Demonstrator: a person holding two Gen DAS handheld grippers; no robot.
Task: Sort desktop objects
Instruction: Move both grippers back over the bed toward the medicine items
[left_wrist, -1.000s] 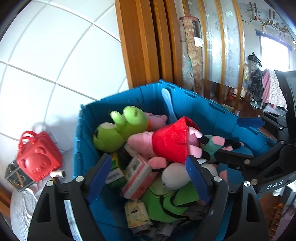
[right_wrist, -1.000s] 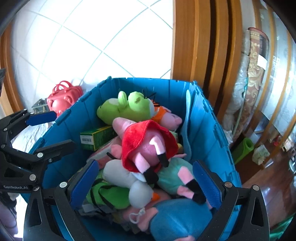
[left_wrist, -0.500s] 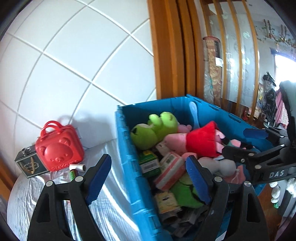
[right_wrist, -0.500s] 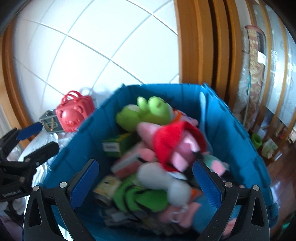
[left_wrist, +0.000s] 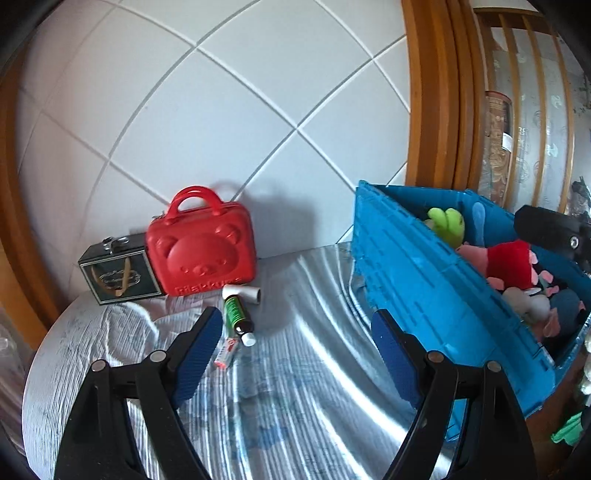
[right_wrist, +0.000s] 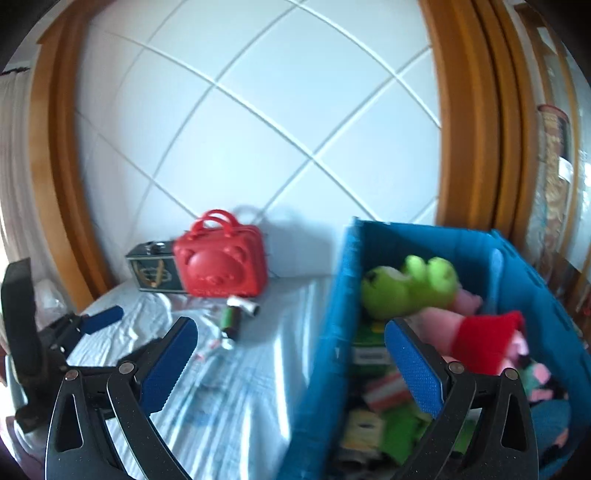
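A blue crate (left_wrist: 424, 295) full of plush toys and boxes stands at the right of the white-clothed table; it also shows in the right wrist view (right_wrist: 325, 350). Against the tiled wall stand a red bear case (left_wrist: 201, 251) and a dark green box (left_wrist: 118, 277). In front of them lie a green bottle (left_wrist: 238, 315), a white tube (left_wrist: 245, 292) and a small red-tipped item (left_wrist: 226, 352). My left gripper (left_wrist: 295, 354) is open and empty above the cloth. My right gripper (right_wrist: 291, 365) is open and empty over the crate's left wall.
Wooden frames (left_wrist: 432, 92) border the tiled wall. The cloth (left_wrist: 295, 406) is wrinkled at the left. A green frog plush (right_wrist: 410, 288) and a red-dressed pink plush (right_wrist: 480, 336) lie on top in the crate.
Both grippers have swung left, away from over the crate toward the table. The red case, green box and bottle have come into fuller view. Both stay open and empty.
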